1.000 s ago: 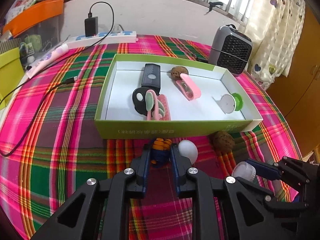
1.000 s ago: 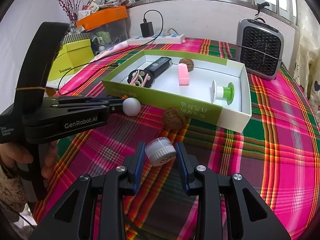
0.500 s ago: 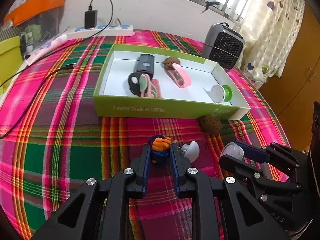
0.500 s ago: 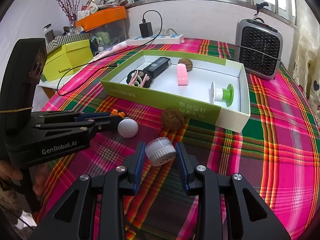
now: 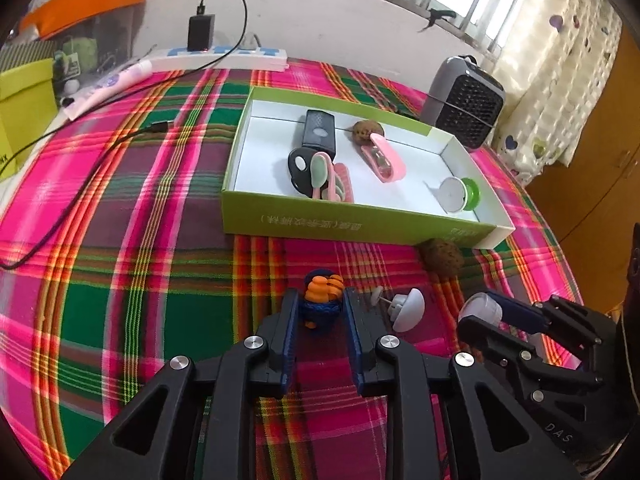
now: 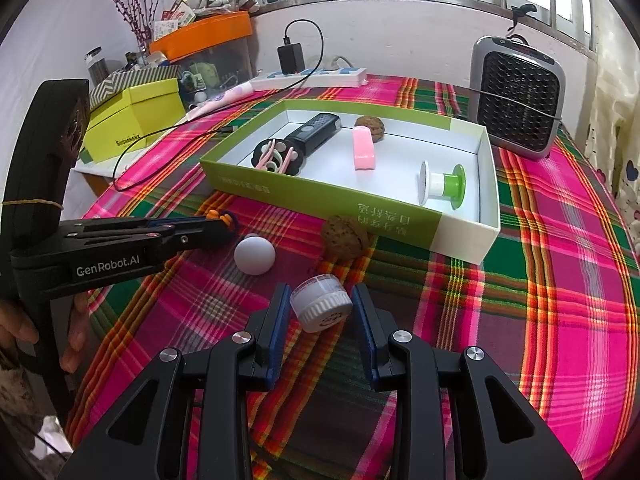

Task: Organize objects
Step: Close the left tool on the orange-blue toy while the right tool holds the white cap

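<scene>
- Between the left gripper point(image 5: 320, 312) and its blue pads, a small blue-and-orange toy point(image 5: 322, 300) is seen; the jaws are opening, and whether the pads press it or have just let go cannot be told.
- Between the fingers of the right gripper point(image 6: 321, 307), a white ribbed cap point(image 6: 321, 307) is held slightly tilted above the cloth, with the jaws closed on its sides.
- Just beside the toy, a white mushroom-shaped piece point(image 5: 406, 309) is lying on the plaid tablecloth point(image 5: 120, 260), and a rough brown walnut point(image 5: 442, 257) is resting against the near wall of the green box point(image 5: 360, 226).
- Inside the box, already placed, a black remote point(image 5: 318, 134), a black disc with pink clips point(image 5: 320, 176), a pink case point(image 5: 384, 156), a second walnut point(image 5: 366, 130) and a green-and-white spool point(image 5: 458, 194) are found.
- The step in hand is judged to be gathering the loose pieces from the cloth; the toy appears to be set down or regripped.
- The next move is judged to call for a firm hold on the toy, a lift over the box wall, and a release on the bare white floor.
- The toy is small, rounded, knitted-looking, dark blue with orange lobes on top.
</scene>
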